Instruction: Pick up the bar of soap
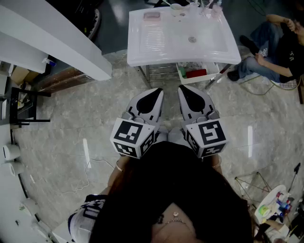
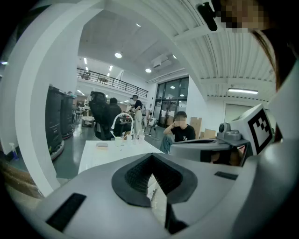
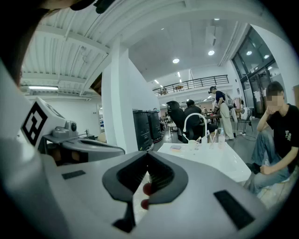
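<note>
Jaws clenched on both tools: your left gripper [image 2: 151, 158] has its dark pads meeting at the tip with nothing between them, and your right gripper [image 3: 147, 158] is closed in the same way, also empty. The two grippers hang side by side, close to your body and over the marbled floor [image 1: 71, 123]. Each carries one marker cube, left [image 1: 134, 137] and right [image 1: 206, 135], making two cubes, and both are printed with black-and-white square patterns.

One white sink unit [image 1: 137, 59] stands ahead of both tips, well apart from them. Left to right on its top:
- One pink bar of soap [image 1: 152, 15] lies at the far left corner, beyond the ridged drainboard [image 1: 153, 39].
- One white cup [image 3: 192, 144] stands at the far edge.
- One white arched tap [image 3: 192, 122] stands next along that edge.
- A cluster of clear glasses [image 1: 207, 8] comes last; their number cannot be told.

One basin has a single drain [image 1: 192, 40]. Under the unit, one white tray [image 1: 182, 76] holds something red. One person [image 1: 273, 52] sits right of the unit; the print on the dark shirt is too small to read.
</note>
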Demonstrator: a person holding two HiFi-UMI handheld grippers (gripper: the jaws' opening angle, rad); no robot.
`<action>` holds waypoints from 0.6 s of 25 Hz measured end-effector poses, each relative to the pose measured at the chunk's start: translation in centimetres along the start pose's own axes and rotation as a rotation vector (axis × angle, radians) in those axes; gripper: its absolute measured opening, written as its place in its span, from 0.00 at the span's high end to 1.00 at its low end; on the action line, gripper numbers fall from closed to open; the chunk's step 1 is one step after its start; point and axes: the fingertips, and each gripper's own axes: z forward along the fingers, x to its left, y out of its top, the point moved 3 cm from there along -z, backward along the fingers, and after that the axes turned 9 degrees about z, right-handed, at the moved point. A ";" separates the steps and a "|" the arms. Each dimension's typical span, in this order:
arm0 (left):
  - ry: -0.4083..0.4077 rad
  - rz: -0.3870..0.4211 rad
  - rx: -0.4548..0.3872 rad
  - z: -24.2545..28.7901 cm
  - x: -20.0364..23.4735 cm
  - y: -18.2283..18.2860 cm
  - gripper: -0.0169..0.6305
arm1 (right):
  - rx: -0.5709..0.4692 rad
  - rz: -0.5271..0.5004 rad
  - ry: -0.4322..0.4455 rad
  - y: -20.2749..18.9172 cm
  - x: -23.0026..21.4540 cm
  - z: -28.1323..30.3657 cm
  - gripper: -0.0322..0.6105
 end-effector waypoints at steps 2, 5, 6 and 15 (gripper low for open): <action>0.004 -0.004 0.003 0.7 -0.2 0.1 0.96 | -0.014 0.009 0.011 0.5 -0.6 0.0 0.94; 0.016 -0.017 0.004 1.6 -0.8 0.1 0.96 | -0.033 0.005 0.017 0.7 -1.9 -0.3 0.94; 0.023 -0.020 0.005 1.9 -1.0 0.1 0.96 | -0.036 -0.001 0.021 0.7 -2.3 -0.4 0.94; 0.043 -0.033 0.018 4.2 -2.2 0.0 0.96 | -0.002 -0.008 0.082 0.3 -4.6 0.4 0.94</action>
